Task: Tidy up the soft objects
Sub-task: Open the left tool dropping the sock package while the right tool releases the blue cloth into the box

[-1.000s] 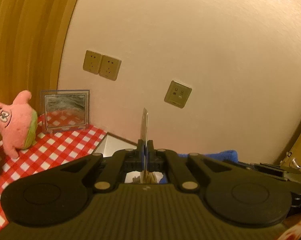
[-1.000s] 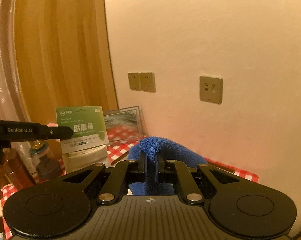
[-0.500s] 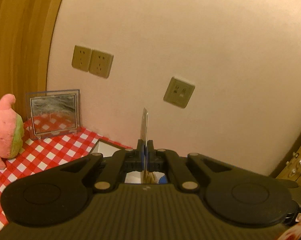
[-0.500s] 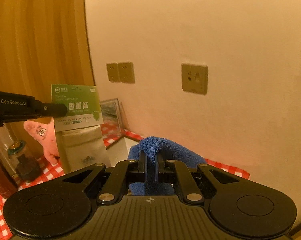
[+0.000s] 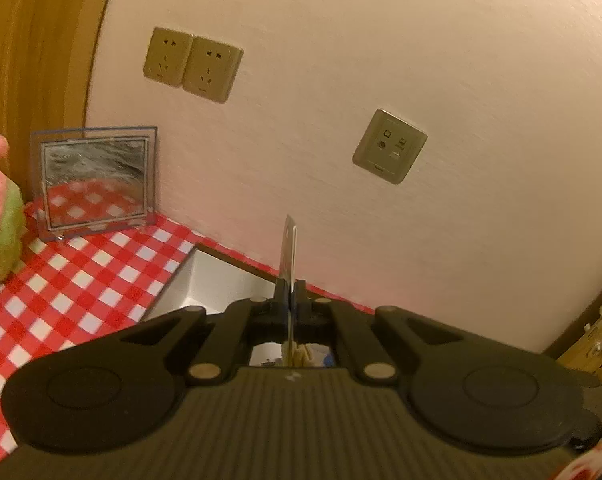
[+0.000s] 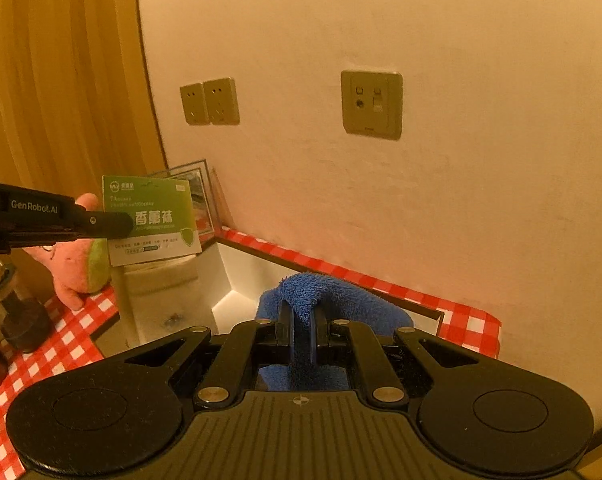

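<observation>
Now pinched edge-on between the closed fingers of the left gripper (image 5: pixel 288 292): a flat sock packet (image 6: pixel 151 216) with a green header card, seen in the left wrist view only as a thin sliver rising from the fingertips. Shown broadside in the right wrist view, held off the bench (image 6: pixel 73 328) by the left gripper's dark arm, cream socks hanging below the card, in front of the pink plush starfish (image 6: pixel 75 264). Clamped in the right gripper (image 6: pixel 301 320), fingers nearly together: a fold of blue terry towel (image 6: pixel 325 292), draped over and between the fingertips, sagging down behind them above a white open box (image 6: pixel 241 272) sunk among the red-and-white checked cloth.

Cut off at the left edge of the left wrist view: the plush starfish, only a pink limb and green band showing. Hidden by the gripper bodies: the box floor and the lower part of the towel. Hard to read: the small print on the packet card. Dim at far left of the right wrist view: dark jars (image 6: pixel 21 316), partly out of frame.

Both grippers held level and raised, pointing toward the pale wall with its twin sockets (image 5: pixel 193 64) and data plate (image 5: pixel 390 146); a clear picture frame (image 5: pixel 95 184) leaning against that wall.
</observation>
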The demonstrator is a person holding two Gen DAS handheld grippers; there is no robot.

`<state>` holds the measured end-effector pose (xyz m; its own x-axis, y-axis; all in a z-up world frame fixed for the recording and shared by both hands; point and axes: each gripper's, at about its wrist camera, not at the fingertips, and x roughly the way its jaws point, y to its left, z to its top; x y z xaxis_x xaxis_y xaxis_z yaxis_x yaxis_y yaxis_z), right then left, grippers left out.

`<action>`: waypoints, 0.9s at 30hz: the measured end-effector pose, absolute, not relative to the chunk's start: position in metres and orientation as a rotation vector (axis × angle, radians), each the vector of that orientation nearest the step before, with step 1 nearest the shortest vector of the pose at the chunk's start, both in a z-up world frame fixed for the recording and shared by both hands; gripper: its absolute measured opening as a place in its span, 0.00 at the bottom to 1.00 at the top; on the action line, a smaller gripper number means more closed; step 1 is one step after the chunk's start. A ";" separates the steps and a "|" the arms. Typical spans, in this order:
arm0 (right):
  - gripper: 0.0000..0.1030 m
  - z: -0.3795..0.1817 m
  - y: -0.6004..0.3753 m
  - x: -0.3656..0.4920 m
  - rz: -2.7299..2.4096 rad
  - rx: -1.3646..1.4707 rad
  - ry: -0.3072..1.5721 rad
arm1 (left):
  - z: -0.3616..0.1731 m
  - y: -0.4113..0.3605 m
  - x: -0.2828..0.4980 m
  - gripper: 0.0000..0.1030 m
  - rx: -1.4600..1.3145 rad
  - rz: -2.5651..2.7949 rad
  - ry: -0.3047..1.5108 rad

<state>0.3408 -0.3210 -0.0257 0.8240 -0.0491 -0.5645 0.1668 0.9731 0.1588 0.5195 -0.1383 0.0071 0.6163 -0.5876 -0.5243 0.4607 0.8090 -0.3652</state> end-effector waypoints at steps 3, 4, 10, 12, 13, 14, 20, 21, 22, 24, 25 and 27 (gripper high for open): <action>0.07 -0.030 -0.323 0.346 -0.119 0.206 0.600 | -0.003 -0.145 0.536 0.05 -0.218 -0.653 0.731; 0.07 -0.032 -0.323 0.348 -0.121 0.205 0.603 | -0.010 -0.149 0.544 0.07 -0.205 -0.659 0.773; 0.07 -0.040 -0.322 0.355 -0.116 0.205 0.626 | -0.041 -0.162 0.551 0.17 0.051 -0.543 0.823; 0.07 -0.043 -0.322 0.357 -0.111 0.203 0.629 | -0.046 -0.160 0.549 0.18 0.077 -0.543 0.825; 0.07 -0.044 -0.322 0.358 -0.111 0.204 0.632 | -0.048 -0.159 0.548 0.19 0.079 -0.546 0.830; 0.07 -0.044 -0.322 0.360 -0.109 0.206 0.635 | -0.050 -0.158 0.548 0.20 0.081 -0.549 0.835; 0.07 -0.043 -0.320 0.368 -0.103 0.199 0.630 | -0.054 -0.152 0.547 0.22 0.098 -0.541 0.851; 0.07 -0.041 -0.320 0.369 -0.101 0.199 0.627 | -0.053 -0.153 0.546 0.22 0.103 -0.538 0.852; 0.07 -0.040 -0.319 0.370 -0.099 0.199 0.623 | -0.052 -0.153 0.545 0.22 0.110 -0.536 0.851; 0.07 -0.038 -0.318 0.372 -0.098 0.197 0.615 | -0.051 -0.154 0.544 0.23 0.120 -0.534 0.846; 0.07 -0.036 -0.318 0.373 -0.095 0.198 0.611 | -0.050 -0.154 0.544 0.23 0.121 -0.534 0.848; 0.07 -0.034 -0.317 0.375 -0.094 0.197 0.605 | -0.050 -0.154 0.543 0.24 0.119 -0.537 0.852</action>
